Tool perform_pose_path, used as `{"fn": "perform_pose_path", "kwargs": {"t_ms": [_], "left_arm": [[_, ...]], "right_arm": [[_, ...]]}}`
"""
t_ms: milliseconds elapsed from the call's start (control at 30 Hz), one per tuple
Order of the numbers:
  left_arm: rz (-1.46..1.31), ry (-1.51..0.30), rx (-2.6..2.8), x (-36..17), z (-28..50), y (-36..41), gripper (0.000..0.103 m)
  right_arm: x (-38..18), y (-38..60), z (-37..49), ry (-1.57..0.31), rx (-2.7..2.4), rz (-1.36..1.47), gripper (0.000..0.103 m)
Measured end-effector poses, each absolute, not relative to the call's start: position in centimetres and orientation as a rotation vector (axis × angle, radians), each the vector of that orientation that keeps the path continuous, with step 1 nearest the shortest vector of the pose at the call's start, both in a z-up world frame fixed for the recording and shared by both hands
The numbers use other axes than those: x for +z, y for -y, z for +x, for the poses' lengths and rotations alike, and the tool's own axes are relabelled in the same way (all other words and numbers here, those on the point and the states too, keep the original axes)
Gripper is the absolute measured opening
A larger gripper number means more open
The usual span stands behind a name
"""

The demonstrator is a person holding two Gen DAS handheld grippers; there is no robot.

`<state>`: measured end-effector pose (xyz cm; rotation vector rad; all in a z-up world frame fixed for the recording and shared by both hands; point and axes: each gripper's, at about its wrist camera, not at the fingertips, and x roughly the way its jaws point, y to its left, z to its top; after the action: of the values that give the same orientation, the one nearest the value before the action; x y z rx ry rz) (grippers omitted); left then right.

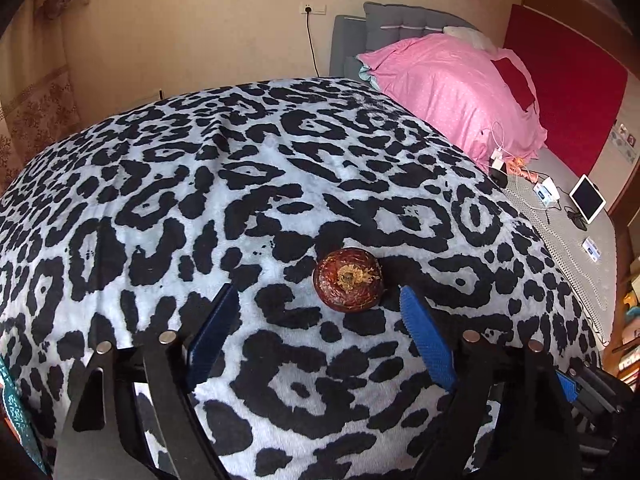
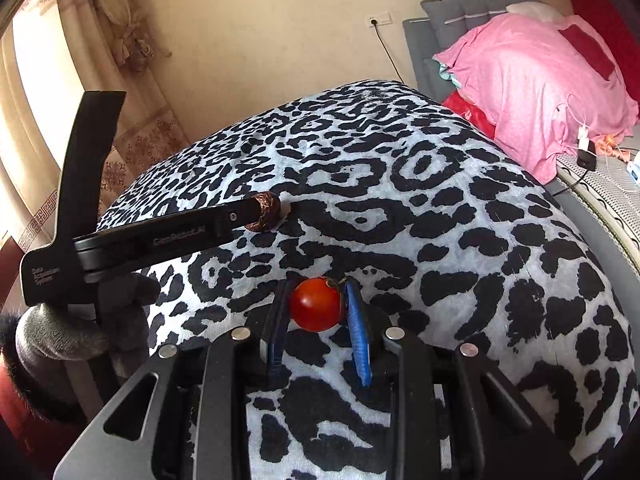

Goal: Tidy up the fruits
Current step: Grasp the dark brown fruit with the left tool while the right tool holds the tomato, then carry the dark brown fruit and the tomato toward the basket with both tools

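A brown-red round fruit (image 1: 347, 280) with a dry stem scar lies on the leopard-print blanket (image 1: 240, 168). My left gripper (image 1: 317, 290) is open, its blue pads on either side of the fruit and not touching it; the fruit sits nearer the right pad (image 1: 424, 336). In the right wrist view my right gripper (image 2: 318, 285) is shut on a small red tomato (image 2: 316, 306), held just above the blanket (image 2: 420, 200). That view also shows the left gripper (image 2: 250, 213) from the side, held by a gloved hand (image 2: 80, 328), its tip at the brown fruit (image 2: 269, 211).
A pink pillow (image 1: 452, 88) and grey headboard (image 1: 400, 20) lie beyond the blanket at the right. Chargers with cables (image 1: 508, 164) and a tablet (image 1: 587, 199) rest on the grey mattress edge. A curtain (image 2: 120, 40) hangs at the left by the wall.
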<state>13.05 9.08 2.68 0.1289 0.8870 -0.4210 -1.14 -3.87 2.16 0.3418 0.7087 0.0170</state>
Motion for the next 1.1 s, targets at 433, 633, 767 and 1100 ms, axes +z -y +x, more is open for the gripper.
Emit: {"fn": "perform_pose_path", "kwargs": {"t_ms": [433, 633, 767, 1100], "left_arm": [[0.087, -0.928, -0.457, 1.3, 14.5, -7.7, 0.062], [0.096, -0.923, -0.467, 1.1, 14.5, -7.1, 0.044], [0.075, -0.918, -0.486, 1.2, 14.2, -7.3, 0.044], [0.095, -0.862, -0.468, 3.2, 12.1, -8.3, 0.044]], "right_arm": [[1.8, 3.7, -1.1, -0.714, 0.020, 0.340, 0.028], [1.6, 3.5, -0.9, -0.718, 0.015, 0.335, 0.028], [1.6, 3.7, -0.9, -0.713, 0.010, 0.342, 0.028], [1.5, 4.0, -1.0, -0.709, 0.005, 0.352, 0.028]]}}
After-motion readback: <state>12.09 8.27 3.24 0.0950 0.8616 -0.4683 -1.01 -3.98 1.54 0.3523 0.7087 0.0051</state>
